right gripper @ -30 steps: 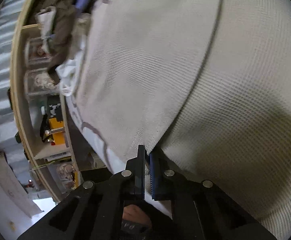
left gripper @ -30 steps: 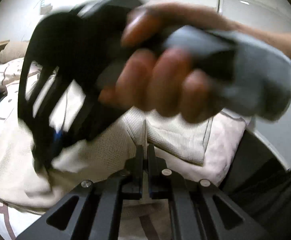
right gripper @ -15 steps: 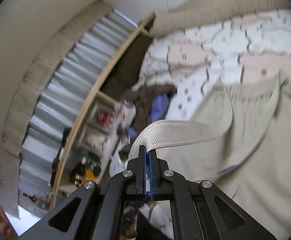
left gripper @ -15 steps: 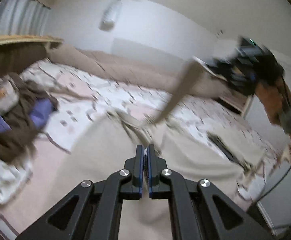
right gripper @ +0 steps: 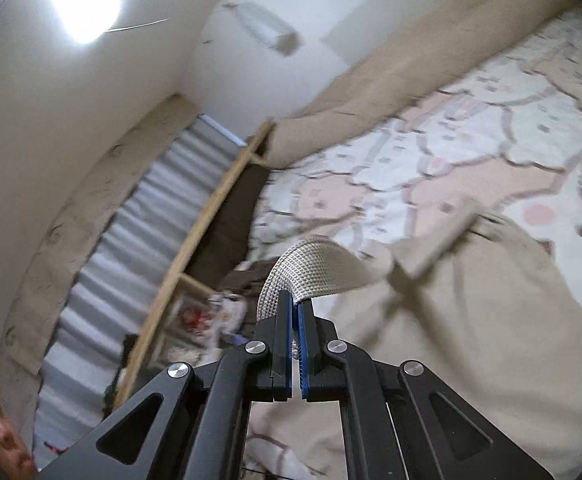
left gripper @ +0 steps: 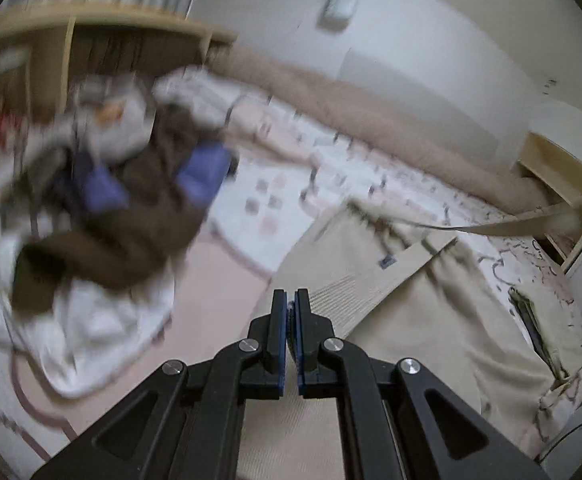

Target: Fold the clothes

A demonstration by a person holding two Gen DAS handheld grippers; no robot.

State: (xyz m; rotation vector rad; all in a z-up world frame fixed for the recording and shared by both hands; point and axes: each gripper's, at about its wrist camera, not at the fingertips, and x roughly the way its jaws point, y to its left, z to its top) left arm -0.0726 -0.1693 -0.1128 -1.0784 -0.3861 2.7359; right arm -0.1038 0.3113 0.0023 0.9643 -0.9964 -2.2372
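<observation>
Right wrist view has the right gripper [right gripper: 295,312] low in the middle of the frame, its jaws clenched on a band of the beige garment [right gripper: 451,340], which arches up out of the tips in a woven loop and runs off right to the body of the cloth lying on the patterned bedspread [right gripper: 471,128]. Pinching an edge like that looks meant to lift one side clear of the bed so it can be drawn out flat. Left wrist view shows the left gripper [left gripper: 290,312] at bottom centre, jaws pressed together on the ribbed hem of the same garment, which spreads toward the lower right; a long strip stretches to the right edge, taut, presumably toward the other tool. Two held corners would keep the cloth spread for a fold. At upper left a pile of clothes [left gripper: 103,208], brown, blue and white, waits beside a wooden shelf [left gripper: 91,20], blurred.
</observation>
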